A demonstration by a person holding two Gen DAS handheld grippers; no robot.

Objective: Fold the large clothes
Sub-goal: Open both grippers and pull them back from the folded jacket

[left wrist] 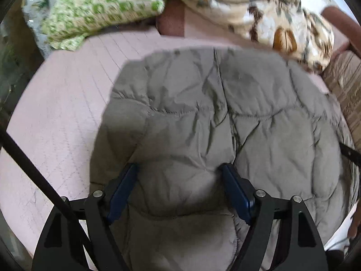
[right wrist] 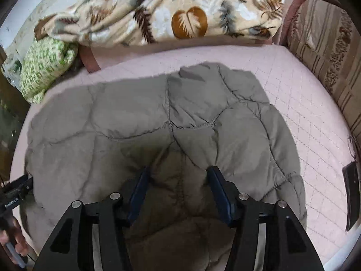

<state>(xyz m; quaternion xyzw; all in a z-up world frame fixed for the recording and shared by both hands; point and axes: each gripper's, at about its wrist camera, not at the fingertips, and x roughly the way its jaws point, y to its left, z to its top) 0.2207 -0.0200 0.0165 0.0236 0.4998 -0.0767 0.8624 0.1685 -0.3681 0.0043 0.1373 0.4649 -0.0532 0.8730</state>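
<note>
Though both views are smeared at the edges, the layout reads plainly: a pink bed (right wrist: pixel 293 94) fills most of each picture, and the jacket (right wrist: pixel 140 117), a grey-green quilted puffer, lies spread on it, taking up the middle and near side. Beyond the jacket, at the far edge of the bed, a leaf-print blanket (right wrist: pixel 180 15) sits heaped; left of that heap, past the jacket's far left corner, a green pillow (left wrist: pixel 101 6). Right of the jacket, off the bed, a striped cushion (right wrist: pixel 327 63). A dark flat object lies right of the jacket near the bed's edge; cannot tell what. Jacket looks puffy, creased, stitched in big panels, centre seam running away from the cameras; one far corner is already turned up. Left gripper (left wrist: pixel 179 189): jaws wide, released, a swell of jacket between them, pads not seen pressing. Right gripper (right wrist: pixel 177 192): same, parted over a shadowed fold, nothing clamped. Judgement on risks: the filling is springy and the shell looks slick, so a shallow pinch could slip off or catch only the top layer, leaving the fold lopsided; uneven lifting by the two hands could twist the seam off line; a folded edge may spring open once let go.
</note>
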